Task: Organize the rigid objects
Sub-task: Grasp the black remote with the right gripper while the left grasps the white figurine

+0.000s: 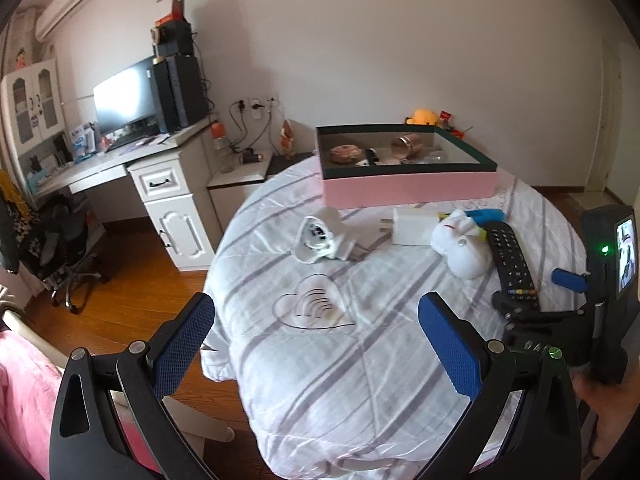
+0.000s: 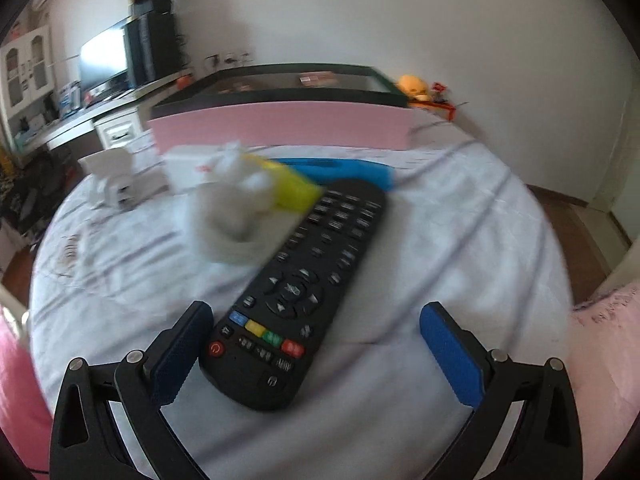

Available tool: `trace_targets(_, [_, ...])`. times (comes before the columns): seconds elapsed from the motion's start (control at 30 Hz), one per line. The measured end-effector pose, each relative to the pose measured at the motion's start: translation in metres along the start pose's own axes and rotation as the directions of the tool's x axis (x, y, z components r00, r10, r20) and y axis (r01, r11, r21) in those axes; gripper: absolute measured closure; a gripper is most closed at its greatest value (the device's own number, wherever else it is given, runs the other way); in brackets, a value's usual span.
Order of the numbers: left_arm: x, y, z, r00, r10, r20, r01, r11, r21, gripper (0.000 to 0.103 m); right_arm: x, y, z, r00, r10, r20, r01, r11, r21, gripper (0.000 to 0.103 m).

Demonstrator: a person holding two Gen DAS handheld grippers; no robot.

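Observation:
A black remote control (image 2: 296, 292) lies on the white quilted table (image 2: 460, 240); it also shows in the left wrist view (image 1: 510, 260). My right gripper (image 2: 316, 356) is open, its near end lying between the blue pads, left pad (image 2: 180, 356) close beside it. A white plush toy (image 1: 460, 246) (image 2: 232, 216), a white charger block (image 1: 412, 226), a white plug adapter (image 1: 320, 238) and blue and yellow items (image 2: 320, 176) lie behind. The pink box (image 1: 408, 188) with a dark rim holds several objects. My left gripper (image 1: 316, 344) is open and empty above the quilt.
A white desk (image 1: 160, 176) with a monitor (image 1: 124, 96) stands at the left above wooden floor (image 1: 132, 288). A yellow plush (image 1: 424, 117) sits behind the box. Pink fabric (image 1: 24, 392) lies at the lower left.

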State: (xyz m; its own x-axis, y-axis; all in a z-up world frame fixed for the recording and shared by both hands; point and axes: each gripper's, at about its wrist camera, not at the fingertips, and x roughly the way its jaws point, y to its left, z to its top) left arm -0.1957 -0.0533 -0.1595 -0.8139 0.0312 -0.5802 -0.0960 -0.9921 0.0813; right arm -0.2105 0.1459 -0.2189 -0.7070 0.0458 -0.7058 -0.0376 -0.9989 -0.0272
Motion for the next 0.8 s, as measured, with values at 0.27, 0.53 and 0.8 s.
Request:
trace_targets(0.27, [0.013, -0.018, 0.001, 0.999, -0.025, -0.027, 0.026, 0.999, 0.037, 0.0, 0.001, -0.047, 0.01, 1.0, 0.02, 0.004, -0.02, 1.0, 0.009, 0.0])
trace_targets(0.53, [0.028, -0.021, 0.003, 0.998, -0.015, -0.06, 0.018, 0.999, 0.037, 0.0, 0.019, -0.013, 0.029, 0.995, 0.082, -0.053, -0.088, 0.986, -0.14, 0.0])
trace_targets(0.8, [0.041, -0.028, 0.0, 0.996, -0.025, -0.086, 0.029, 0.999, 0.046, 0.0, 0.025, -0.022, 0.026, 0.984, 0.143, -0.105, -0.152, 0.984, -0.09, 0.0])
